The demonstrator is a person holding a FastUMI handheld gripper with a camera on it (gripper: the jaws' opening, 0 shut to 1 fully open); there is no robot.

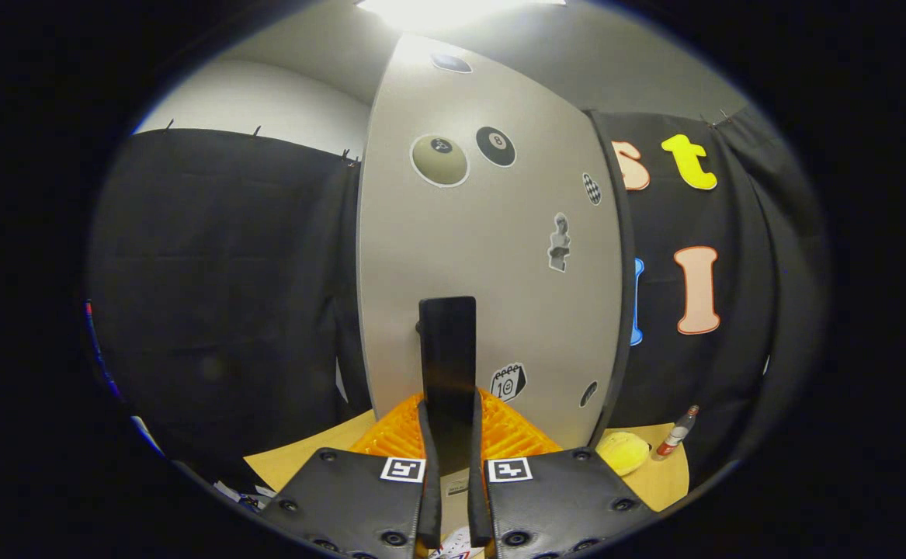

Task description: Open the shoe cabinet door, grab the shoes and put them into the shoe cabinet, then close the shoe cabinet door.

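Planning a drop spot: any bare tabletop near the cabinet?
Gripper is shut on the black door handle of the grey cabinet door. Bare tan wood table borders the orange ribbed mat. Opposite side is crowded: yellow round object, small bottle.

1. Door point(491, 256): smooth matt panel with flat stickers
2. Handle point(447, 349) on the door: glossy, dark
3. Tray point(398, 435) below the door: ribbed plastic
4. Table point(309, 458) under the tray: smooth wood-look top
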